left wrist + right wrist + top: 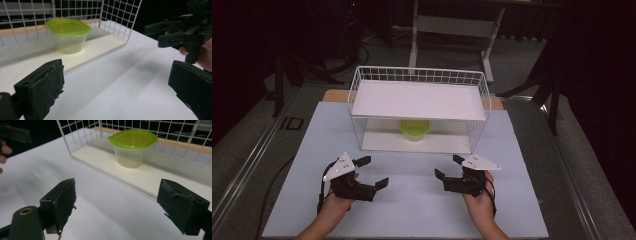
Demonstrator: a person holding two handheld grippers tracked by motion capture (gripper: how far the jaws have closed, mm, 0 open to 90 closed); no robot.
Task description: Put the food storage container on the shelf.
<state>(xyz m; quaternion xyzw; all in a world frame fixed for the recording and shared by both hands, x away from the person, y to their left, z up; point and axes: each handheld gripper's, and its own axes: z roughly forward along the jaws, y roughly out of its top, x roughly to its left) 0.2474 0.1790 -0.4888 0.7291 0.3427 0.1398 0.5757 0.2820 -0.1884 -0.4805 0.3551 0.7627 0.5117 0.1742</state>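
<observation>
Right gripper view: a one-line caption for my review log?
Open right gripper faces a clear tub with green lid on the wire rack's lower shelf.

Left tongs (117, 82) gape over the white table (120, 82), facing a green-lidded tub (67, 35) in the wire rack (117, 17).

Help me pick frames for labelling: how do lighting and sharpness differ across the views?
High view: bright table, dark surroundings, container shaded under the rack shelf. Left gripper view: near fingers soft, container fairly sharp. Right gripper view: same, fingers blurred.
</observation>
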